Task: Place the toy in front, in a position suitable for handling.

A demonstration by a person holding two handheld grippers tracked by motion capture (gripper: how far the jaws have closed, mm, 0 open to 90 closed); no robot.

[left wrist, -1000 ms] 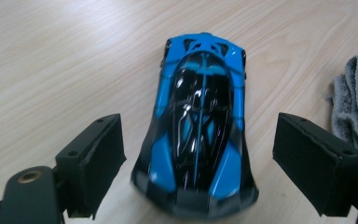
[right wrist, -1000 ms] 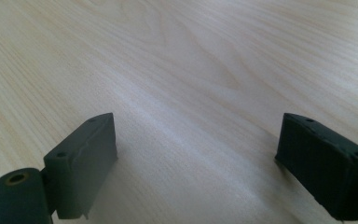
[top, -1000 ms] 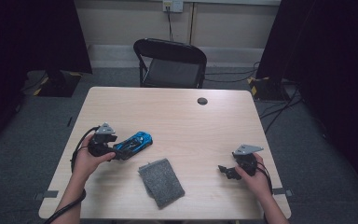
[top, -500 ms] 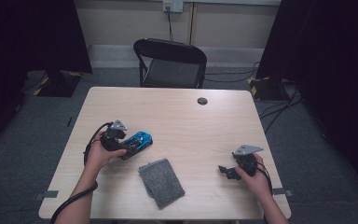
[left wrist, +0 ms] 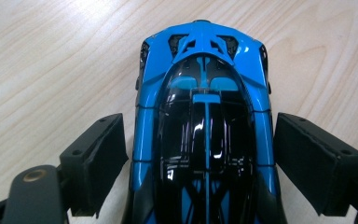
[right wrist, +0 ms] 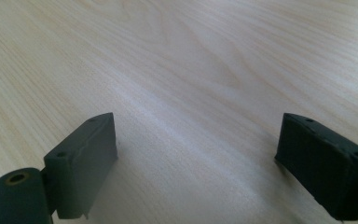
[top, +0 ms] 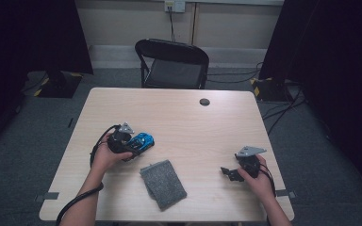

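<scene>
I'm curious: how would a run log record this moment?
left gripper: open around toy car | right gripper: open, idle | cloth: untouched

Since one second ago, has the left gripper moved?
Yes. The left gripper has moved right along the table, toward the grey cloth, and its open jaws now flank the toy car.

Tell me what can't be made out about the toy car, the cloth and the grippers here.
- Car: its near end is cut off by the bottom edge of the left gripper view; wheels hidden under the body.
- Left gripper: in the high view, the hand and grey plate hide the jaws.
- Cloth: weave too small in the high view.
- Small dark disc: too small to identify.
- Right gripper: nothing between its jaws.
</scene>
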